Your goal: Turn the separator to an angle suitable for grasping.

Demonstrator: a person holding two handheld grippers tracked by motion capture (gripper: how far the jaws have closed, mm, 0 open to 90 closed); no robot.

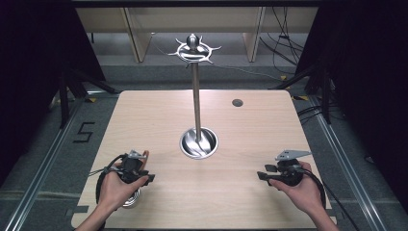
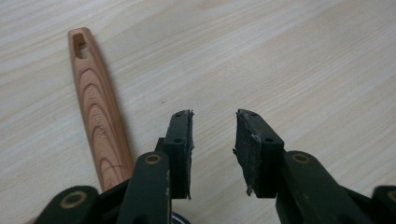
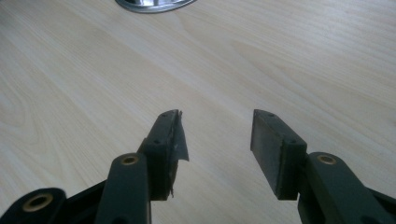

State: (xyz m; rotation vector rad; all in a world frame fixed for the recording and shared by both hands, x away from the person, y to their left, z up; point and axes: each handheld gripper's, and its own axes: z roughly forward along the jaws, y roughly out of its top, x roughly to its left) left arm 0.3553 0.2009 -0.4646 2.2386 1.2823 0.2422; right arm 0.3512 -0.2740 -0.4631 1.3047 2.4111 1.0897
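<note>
A utensil with a wooden handle (image 2: 98, 112), slotted at its far end, lies flat on the table just left of my left gripper's (image 2: 214, 114) jaws. Those jaws stand open with only bare table between them. In the high view the handle's tip (image 1: 145, 154) pokes out beside my left gripper (image 1: 137, 169) at the front left, and a shiny metal part (image 1: 131, 198) shows under that hand. My right gripper (image 1: 270, 173) hovers at the front right. It is open (image 3: 215, 112) over bare wood, holding nothing.
A metal stand rises from the table's middle on a round dished base (image 1: 198, 142), and its rim (image 3: 154, 3) lies ahead of my right gripper. A ring of hooks (image 1: 194, 49) tops its tall pole. A small grey hole cover (image 1: 237, 102) sits at the back right.
</note>
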